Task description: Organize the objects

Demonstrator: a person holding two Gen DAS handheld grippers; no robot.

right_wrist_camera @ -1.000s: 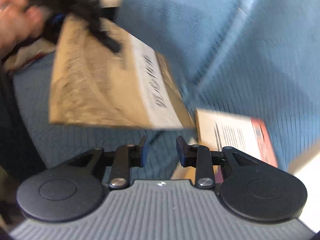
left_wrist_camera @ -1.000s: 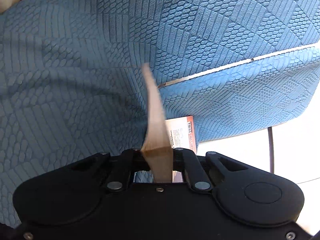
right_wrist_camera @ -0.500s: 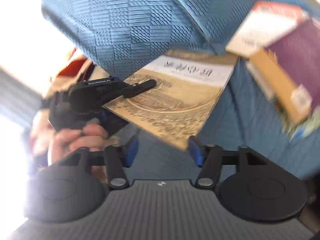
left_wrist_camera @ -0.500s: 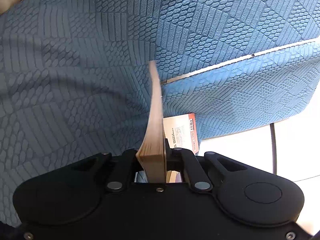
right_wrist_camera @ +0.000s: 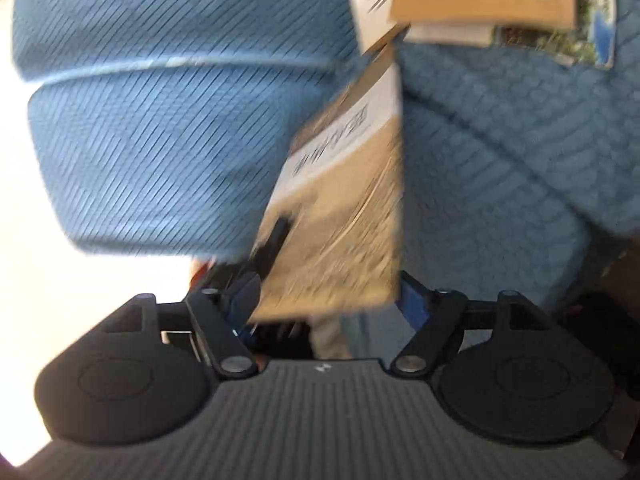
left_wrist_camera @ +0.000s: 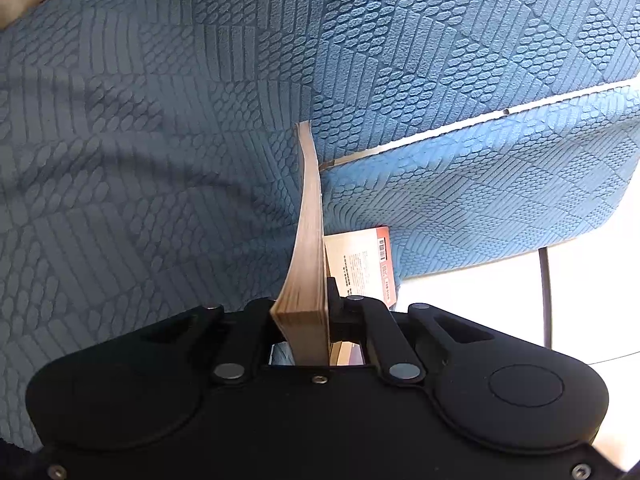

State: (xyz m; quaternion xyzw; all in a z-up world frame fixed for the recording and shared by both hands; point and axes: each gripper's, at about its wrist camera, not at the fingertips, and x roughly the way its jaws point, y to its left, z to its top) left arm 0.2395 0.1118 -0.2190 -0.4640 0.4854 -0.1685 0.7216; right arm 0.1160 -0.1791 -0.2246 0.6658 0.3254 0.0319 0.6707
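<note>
My left gripper (left_wrist_camera: 304, 320) pinched the tan book (left_wrist_camera: 308, 248) edge-on; my right gripper (right_wrist_camera: 328, 296), jaws just opening, straddled it untouched. I judged squaring up before closing wisest.

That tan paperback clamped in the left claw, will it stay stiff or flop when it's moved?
Probably it flexes: the tan paperback is pinched at one end by the left claw, and its page edge already curves along its length. It looks thin, so likely light. The free end may sag or swing, and a second grip from the open right claw would steady it.
</note>
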